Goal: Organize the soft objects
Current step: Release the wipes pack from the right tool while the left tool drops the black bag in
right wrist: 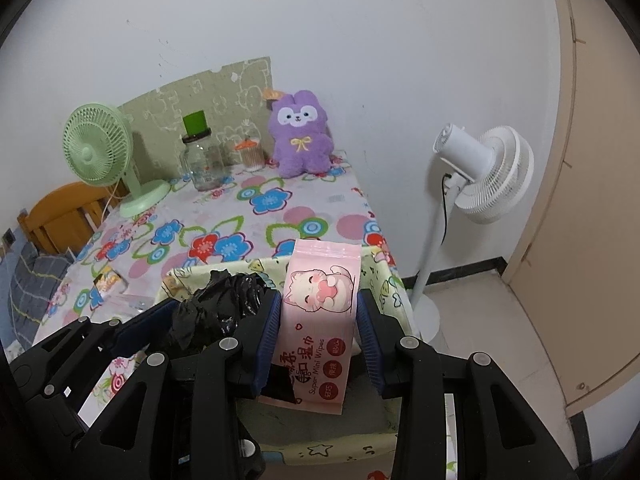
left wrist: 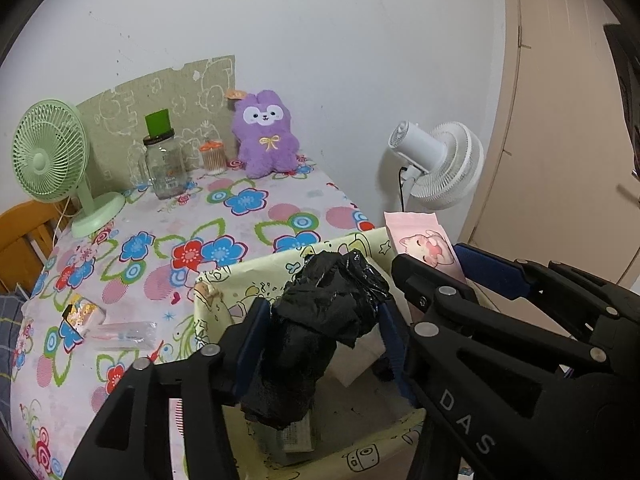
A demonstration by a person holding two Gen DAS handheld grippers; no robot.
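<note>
With your left gripper (left wrist: 320, 344) standing apart around the black plastic bundle (left wrist: 320, 320) and your right gripper (right wrist: 318, 336) clamped on the pink wipes pack (right wrist: 320, 320), both above the yellow fabric bin (left wrist: 352, 456), lower each well inside before letting go.

Both fisheye views are evenly and softly lit by diffuse indoor light; the white wall (left wrist: 320, 32) shows a mild grey falloff toward the dark circular vignette at the corners. Straight edges such as the door frame (right wrist: 560, 160) bow strongly. Focus is sharp throughout; faint shadows, small glints on the black plastic bag (left wrist: 332, 308).
</note>
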